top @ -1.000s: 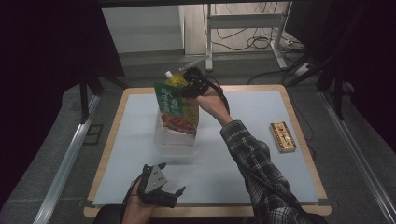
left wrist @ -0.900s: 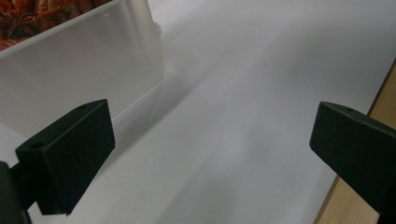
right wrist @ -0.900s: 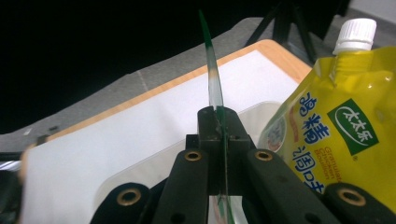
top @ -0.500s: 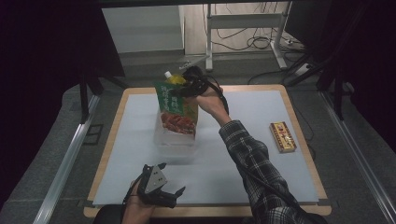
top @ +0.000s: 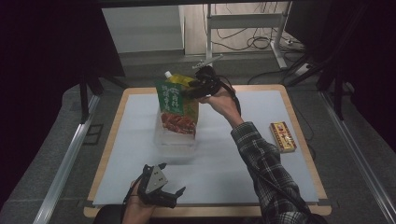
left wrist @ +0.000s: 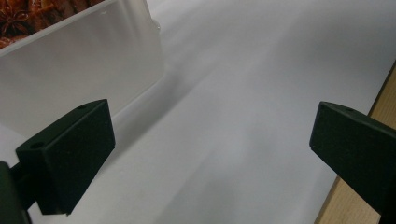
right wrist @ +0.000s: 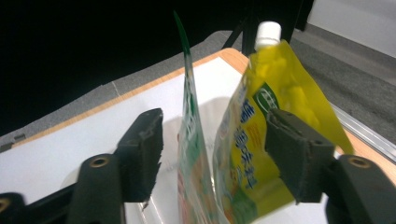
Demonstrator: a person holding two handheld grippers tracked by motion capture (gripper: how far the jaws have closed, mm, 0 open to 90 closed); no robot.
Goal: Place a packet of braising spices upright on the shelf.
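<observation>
- White-matted tabletop (top: pixel 224 154), dark surroundings.
- Right tongs (right wrist: pixel 212 154) just opening, straddling green pouch (right wrist: pixel 189 154) and yellow pouch (right wrist: pixel 280 93) at 12 o'clock, unpressed.
- Left tongs (left wrist: pixel 210 154) wide, empty, at 6 o'clock.

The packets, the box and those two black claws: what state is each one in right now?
Green pouch: upright in the clear bin, just let go.
Yellow spouted pouch: upright behind it, cap on.
Right gripper: jaws just opened, both pouches between them.
Left gripper: open, holding nothing.
Small box: lying flat on the table.
</observation>
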